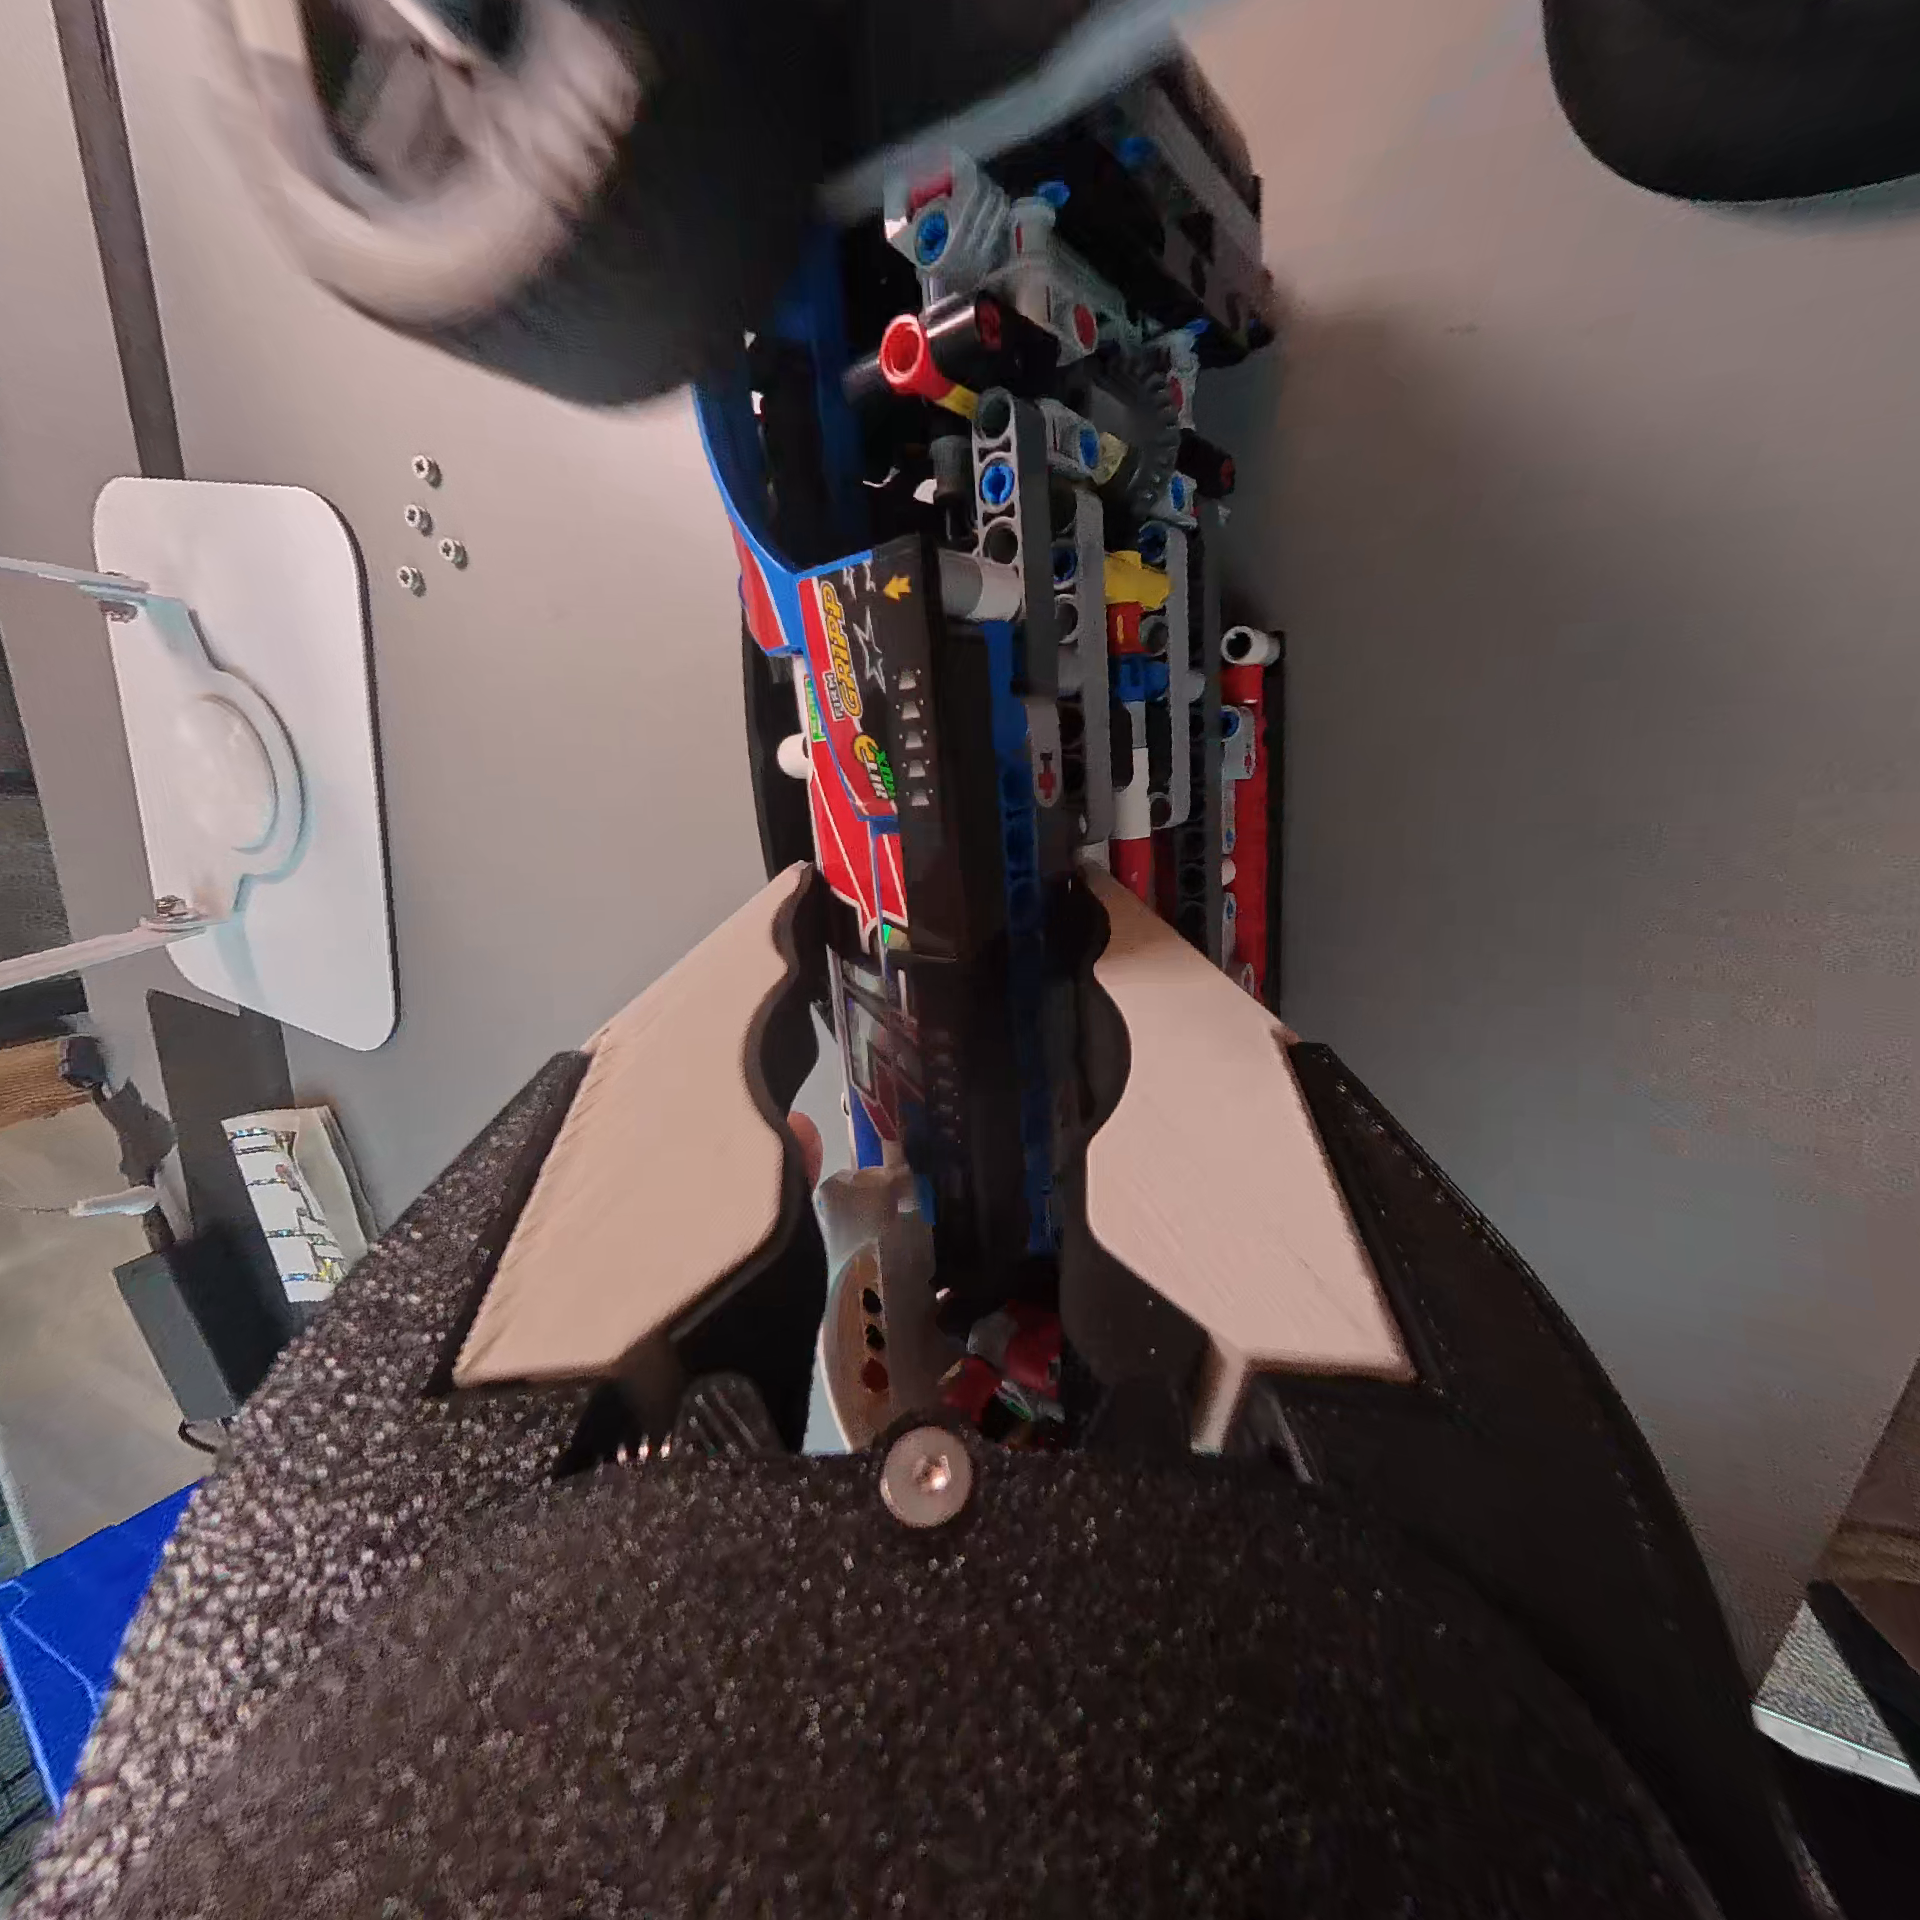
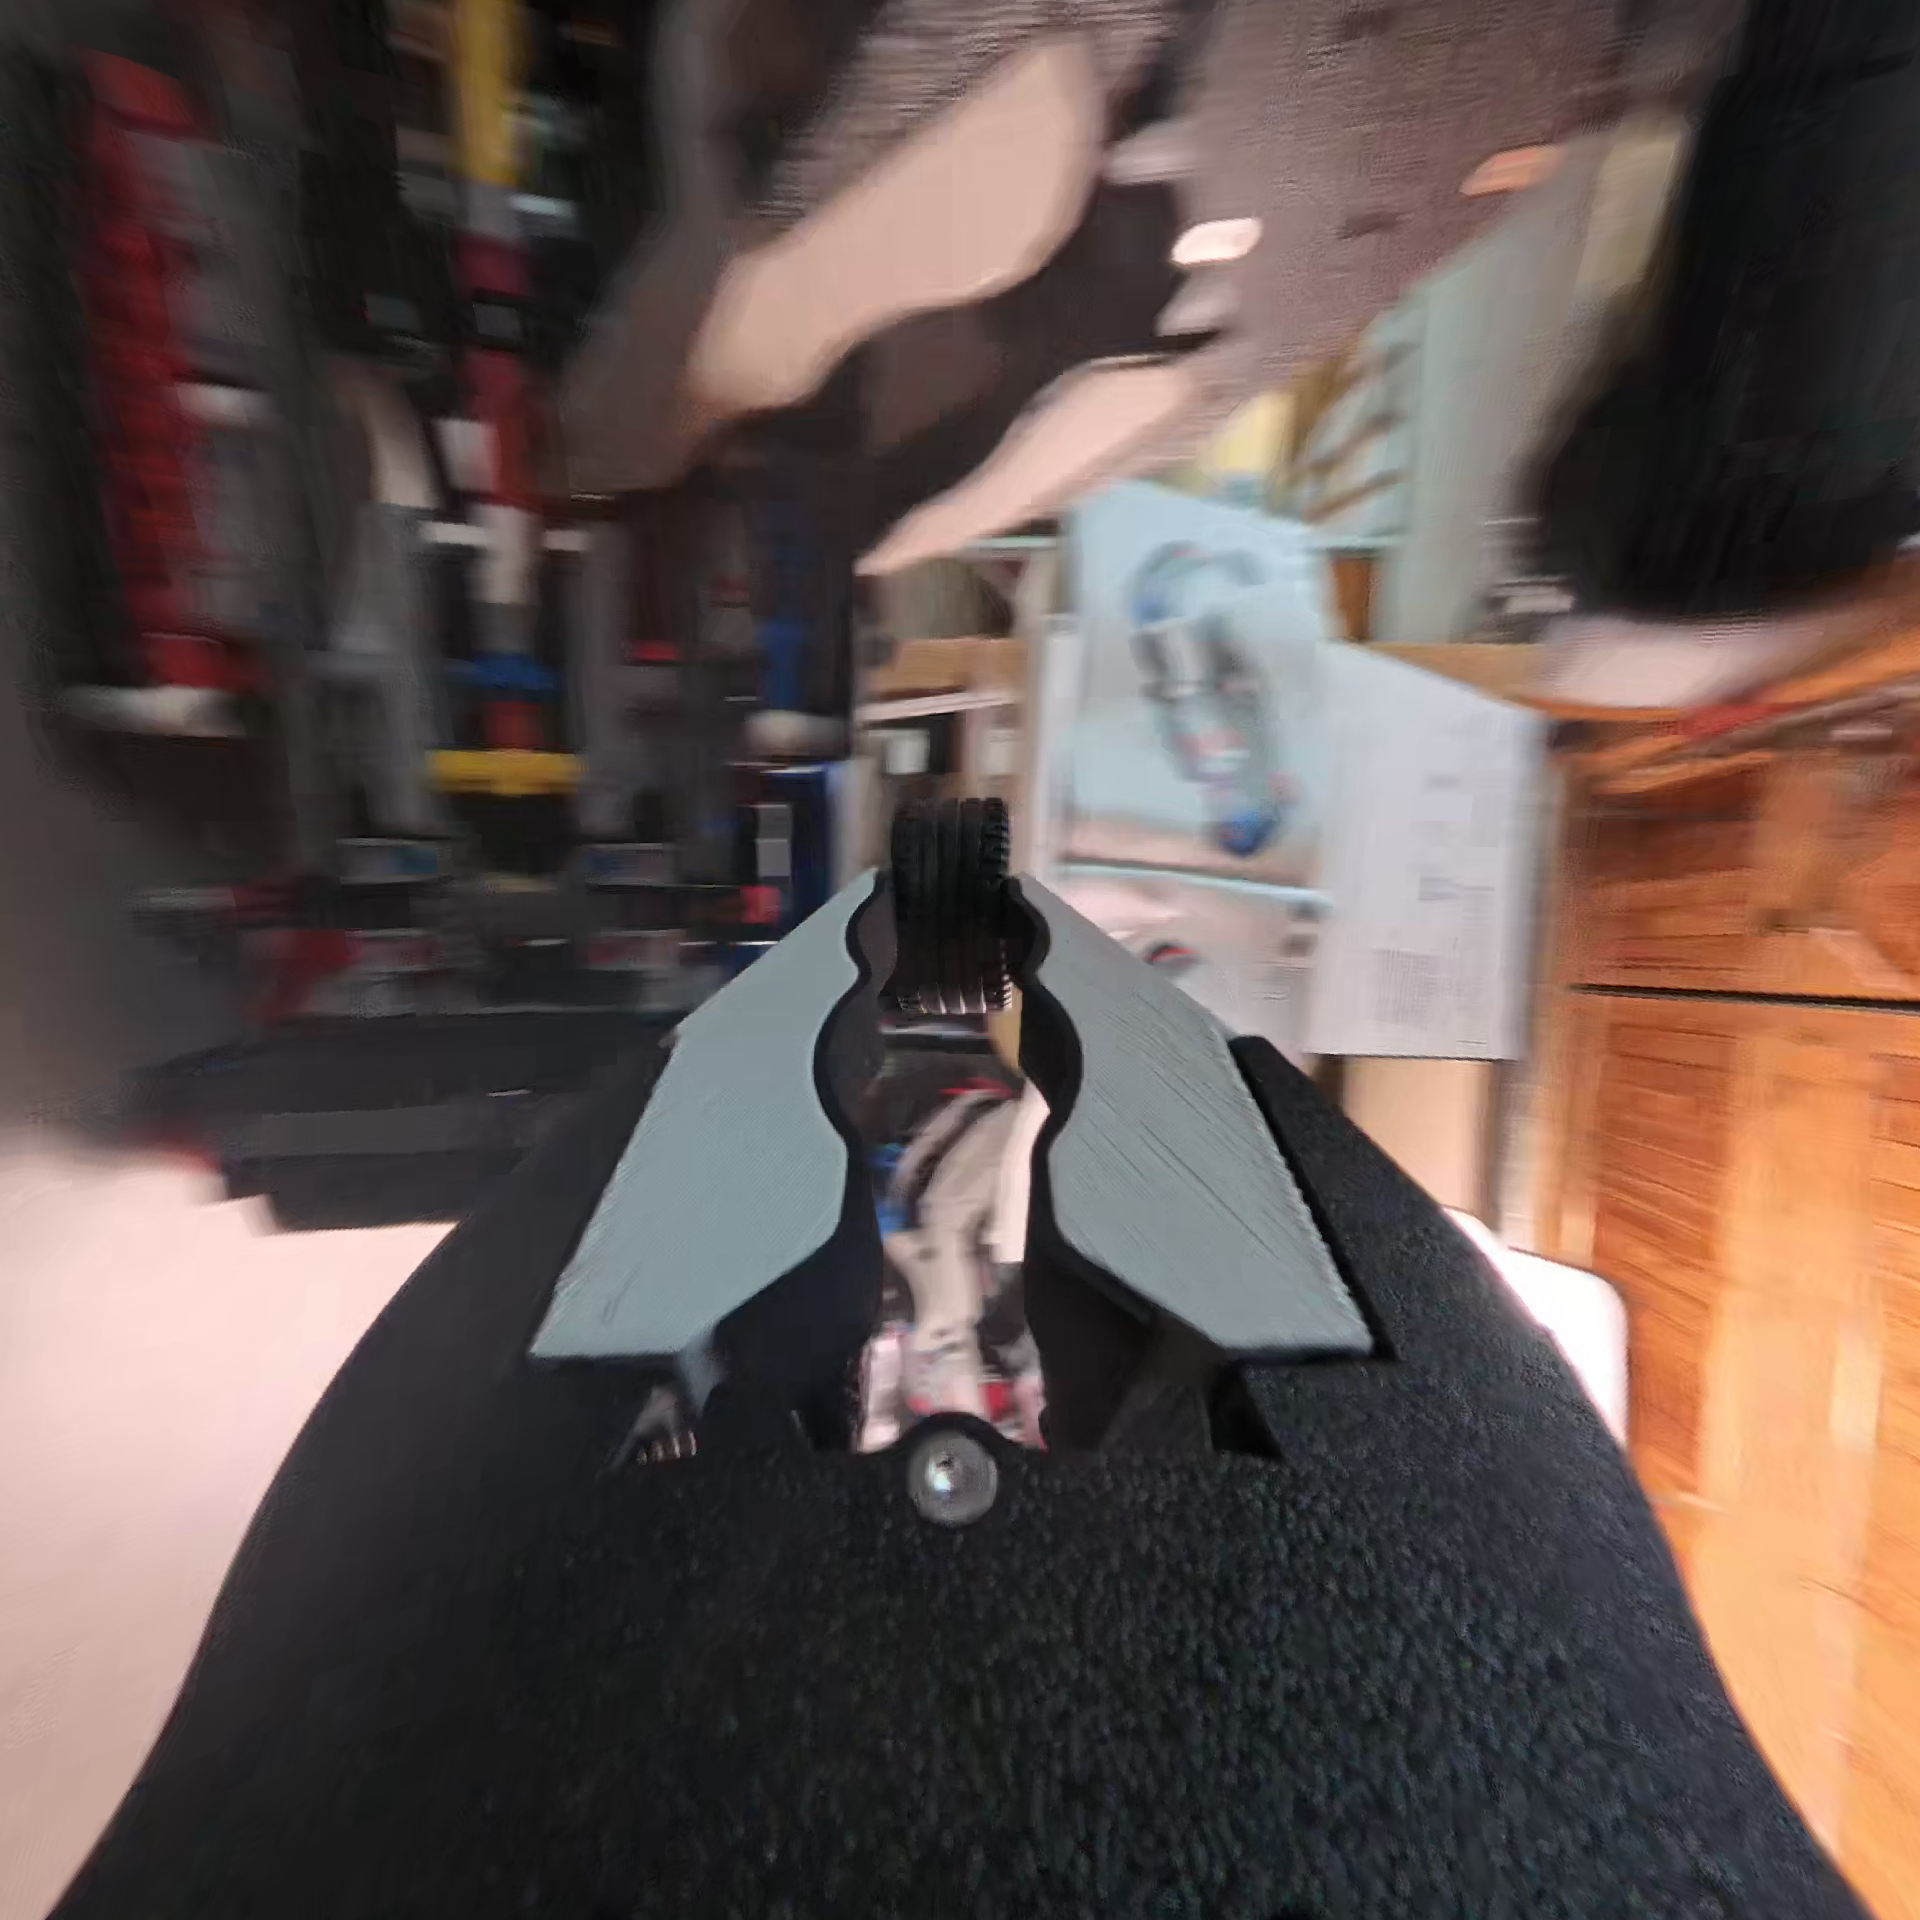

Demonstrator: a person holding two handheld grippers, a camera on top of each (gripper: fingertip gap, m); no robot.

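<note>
Left tongs [image 1: 951, 914], beige-fingered, clamped on body of brick-built toy car [image 1: 997, 665]: black, red and blue panels with stickers, exposed grey beams, gear and red pins running forward from fingers. Car held against grey counter [image 1: 1558, 727]; blurred wheel [image 1: 416, 177] at upper left. White plate with metal bracket [image 1: 249, 758] lies at left. Right tongs [image 2: 951, 904], grey-fingered, pinch small black ribbed tyre [image 2: 951, 894] at tips. Background heavily motion-blurred; printed booklet [image 2: 1299, 769] visible at right.
</note>
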